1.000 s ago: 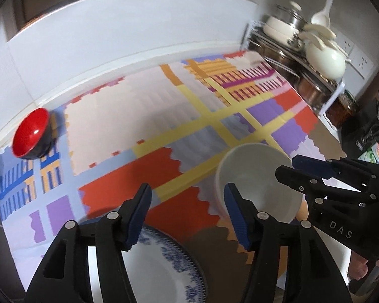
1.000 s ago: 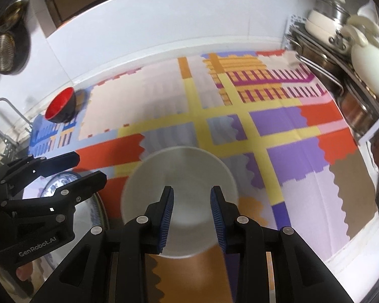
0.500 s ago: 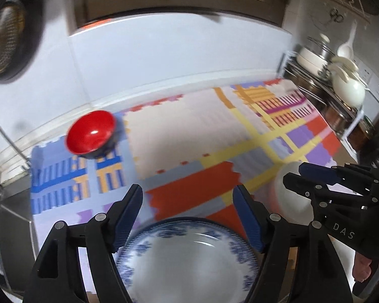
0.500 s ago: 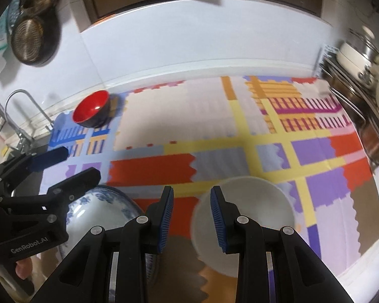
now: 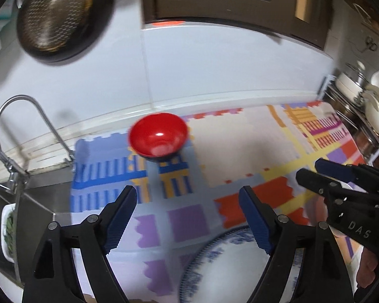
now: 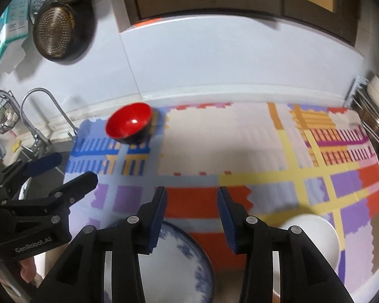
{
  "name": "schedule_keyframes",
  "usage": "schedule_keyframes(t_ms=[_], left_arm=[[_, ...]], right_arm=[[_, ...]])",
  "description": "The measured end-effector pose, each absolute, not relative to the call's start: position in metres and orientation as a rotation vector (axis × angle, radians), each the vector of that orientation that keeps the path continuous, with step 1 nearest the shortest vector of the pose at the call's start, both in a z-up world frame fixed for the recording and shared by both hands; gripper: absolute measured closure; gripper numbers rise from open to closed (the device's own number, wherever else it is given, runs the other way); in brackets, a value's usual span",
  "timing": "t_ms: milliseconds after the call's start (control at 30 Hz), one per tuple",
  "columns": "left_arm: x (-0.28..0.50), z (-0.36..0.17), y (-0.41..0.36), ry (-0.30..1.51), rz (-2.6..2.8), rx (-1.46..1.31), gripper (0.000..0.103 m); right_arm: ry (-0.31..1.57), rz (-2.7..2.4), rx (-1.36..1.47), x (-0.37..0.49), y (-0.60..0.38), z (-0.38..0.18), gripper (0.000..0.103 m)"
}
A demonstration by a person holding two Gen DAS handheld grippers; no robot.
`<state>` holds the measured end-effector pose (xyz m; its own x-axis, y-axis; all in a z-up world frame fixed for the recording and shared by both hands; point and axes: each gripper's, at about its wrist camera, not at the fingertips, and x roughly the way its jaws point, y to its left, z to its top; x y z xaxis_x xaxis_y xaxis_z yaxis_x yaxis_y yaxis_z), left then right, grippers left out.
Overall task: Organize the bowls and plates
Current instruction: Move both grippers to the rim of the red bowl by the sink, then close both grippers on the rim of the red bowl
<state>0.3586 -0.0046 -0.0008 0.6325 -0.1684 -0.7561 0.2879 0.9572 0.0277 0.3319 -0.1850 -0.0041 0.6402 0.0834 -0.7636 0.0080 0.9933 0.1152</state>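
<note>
A red bowl (image 5: 158, 136) with a dark outside stands at the far left of the patterned mat (image 5: 240, 139); it also shows in the right wrist view (image 6: 129, 123). A blue-and-white plate (image 5: 227, 265) lies at the mat's near edge, below my left gripper (image 5: 189, 212), which is open and empty. In the right wrist view the plate (image 6: 174, 260) lies under my right gripper (image 6: 192, 214), open and empty. A white bowl (image 6: 315, 237) sits on the mat (image 6: 240, 136) to its right.
A sink with a curved tap (image 5: 25, 126) lies left of the mat. A strainer pan (image 5: 55, 15) hangs on the wall. A rack with pots and a white kettle (image 5: 376, 116) stands at the right. The right gripper shows in the left view (image 5: 341, 179).
Both grippers have swung left and lifted. The right gripper has let go of the white bowl and opened wider. The red bowl now sits ahead of the left gripper.
</note>
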Motion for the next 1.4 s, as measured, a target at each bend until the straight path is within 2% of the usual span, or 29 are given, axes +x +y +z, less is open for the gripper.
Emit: schedule_keyframes(t_ms=[200,600,1100,1300,1400], left_arm=[[0.381,0.001,0.022,0.836,-0.194,0.147,0.017],[0.436,-0.014,0.052,0.839,-0.136,0.157,0.017],[0.508,-0.066,0.065,0.898,-0.128,0.134,0.018],[0.529,-0.091,0.064,0.955,-0.14,0.112,0.022],[0.536,-0.1,0.062,0.976,-0.15,0.107,0.03]], right_arm=[[0.829,0.071,0.1,0.358,-0.16,0.002,0.053],[0.815,0.103,0.095,0.421,-0.129,-0.007,0.053],[0.898,0.147,0.127,0.496,-0.111,-0.054,0.053],[0.949,0.152,0.141,0.517,-0.107,-0.077,0.054],[0.964,0.149,0.142,0.522,-0.107,-0.084,0.058]])
